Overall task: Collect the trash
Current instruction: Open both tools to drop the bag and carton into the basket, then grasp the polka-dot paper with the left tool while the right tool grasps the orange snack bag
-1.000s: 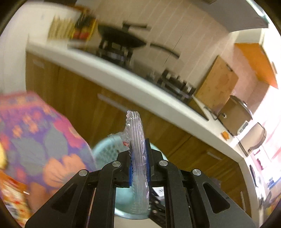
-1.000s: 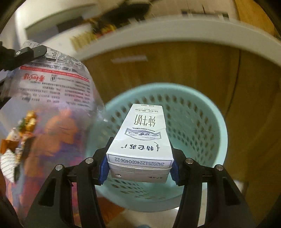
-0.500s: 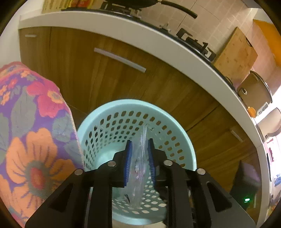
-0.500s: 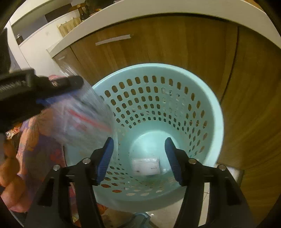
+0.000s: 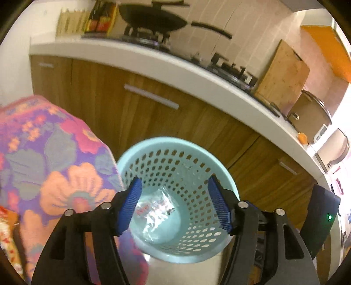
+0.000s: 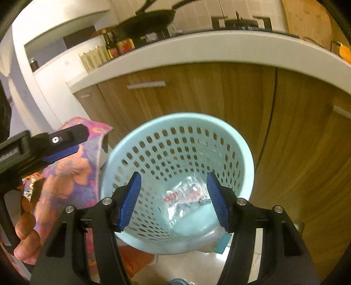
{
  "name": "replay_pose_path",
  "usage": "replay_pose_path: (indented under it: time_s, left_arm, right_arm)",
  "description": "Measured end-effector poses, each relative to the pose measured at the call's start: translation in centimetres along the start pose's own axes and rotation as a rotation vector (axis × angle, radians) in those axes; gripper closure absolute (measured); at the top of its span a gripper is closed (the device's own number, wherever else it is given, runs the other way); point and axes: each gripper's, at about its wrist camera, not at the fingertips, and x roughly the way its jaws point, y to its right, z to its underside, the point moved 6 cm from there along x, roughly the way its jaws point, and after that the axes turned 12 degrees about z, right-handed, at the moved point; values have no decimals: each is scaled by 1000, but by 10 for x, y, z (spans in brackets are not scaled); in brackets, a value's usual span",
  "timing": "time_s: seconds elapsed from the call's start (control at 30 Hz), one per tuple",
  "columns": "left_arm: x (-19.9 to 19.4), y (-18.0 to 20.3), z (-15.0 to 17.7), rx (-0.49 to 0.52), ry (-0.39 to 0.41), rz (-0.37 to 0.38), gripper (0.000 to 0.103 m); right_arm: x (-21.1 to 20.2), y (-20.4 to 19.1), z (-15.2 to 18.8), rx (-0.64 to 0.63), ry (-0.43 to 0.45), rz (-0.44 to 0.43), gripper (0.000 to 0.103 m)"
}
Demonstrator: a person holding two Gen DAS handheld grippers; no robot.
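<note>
Hovering over the pale blue perforated wastebasket (image 5: 221, 182), lower centre of the frame: left tongs (image 5: 176, 206), spread wide and gripping nothing. Lying at the basket's bottom, between the blue pads: a crumpled clear plastic wrapper (image 5: 154, 211) with red print. Filling the left edge: floral fabric (image 5: 52, 157). Running across the top: white bench (image 5: 197, 72) carrying a black wok (image 5: 153, 16). Showing likewise in the right wrist view: right tongs (image 6: 173, 197), released and empty, above the same wastebasket (image 6: 243, 149) and wrapper (image 6: 186, 197).
</note>
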Motion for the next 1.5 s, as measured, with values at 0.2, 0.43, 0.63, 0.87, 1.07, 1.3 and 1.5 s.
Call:
replay_pose_path:
  time_s: [0.2,0.43,0.63,0.87,1.07,1.3,1.5]
  left_arm:
    - [-59,15,-4,55,91,-14,40]
    - [-143,7,3,73,209,-82,40]
    - [-224,-28,18,42,316,-236,35]
    - [-289,-76,52,-9,384,-417,30]
    - [-283,-108,91,-86,319,-408,30]
    - [-266,-122,108,-127,265,-375,36]
    - [-257,-127,118,-158,240,-387,48]
  right_arm:
    - [-21,-35,-8,-59,46,-44,45]
    - [-47,-104,-6,-180,89,-130,44]
    - [-65,-165,-1,-288,124,-206,42]
    - [-69,-231,13,-415,160,-290,42]
    - [-62,-278,29,-505,156,-350,42]
    - [-42,-298,42,-543,119,-340,42]
    - [-32,-303,40,-547,54,-361,42]
